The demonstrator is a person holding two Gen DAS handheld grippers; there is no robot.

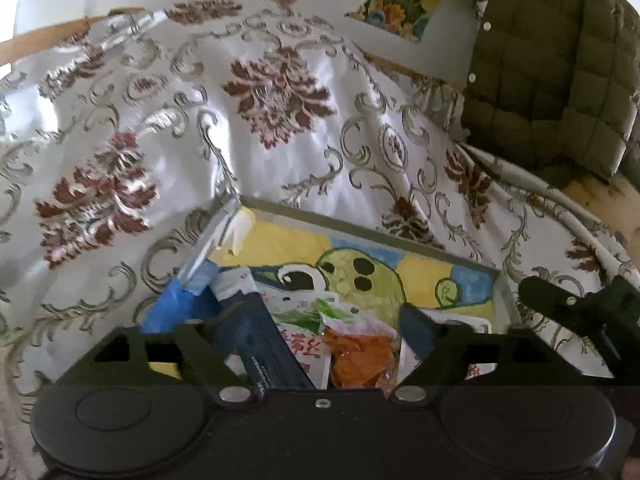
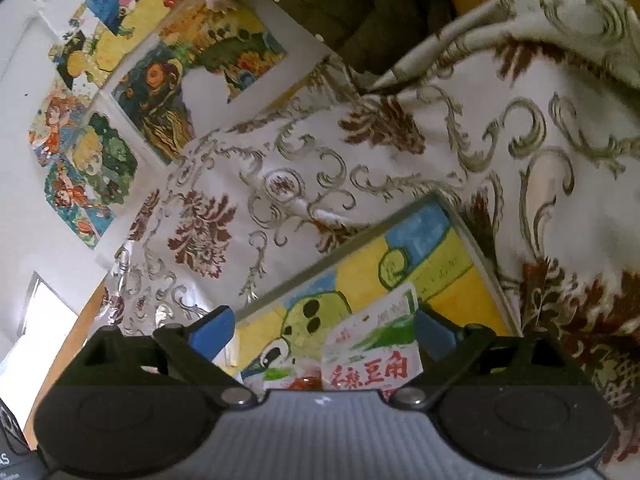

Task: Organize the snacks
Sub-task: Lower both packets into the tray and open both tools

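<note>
- Below, in the left wrist view, the left gripper stands wide apart, nothing pressed between its pads; the right-hand blue pad shows clearly, the left one is partly hidden behind dark blurred shapes.
- Under and between its fingers lie the snack packets: an orange snack pack with a clear crimped top, and a white packet with red characters just beside it.
- Both rest inside a shallow tray whose floor bears a painted green cartoon creature on yellow and blue.
- Part of the right gripper shows at the tray's right edge.
- From the right wrist view, the right gripper is also spread wide, its blue pads clear of the green-and-white snack packet that lies between them in the same tray.
- Around the tray spreads a white floral cloth with maroon flowers.
- Beyond it, an olive quilted jacket and colourful paintings on a white wall.
</note>
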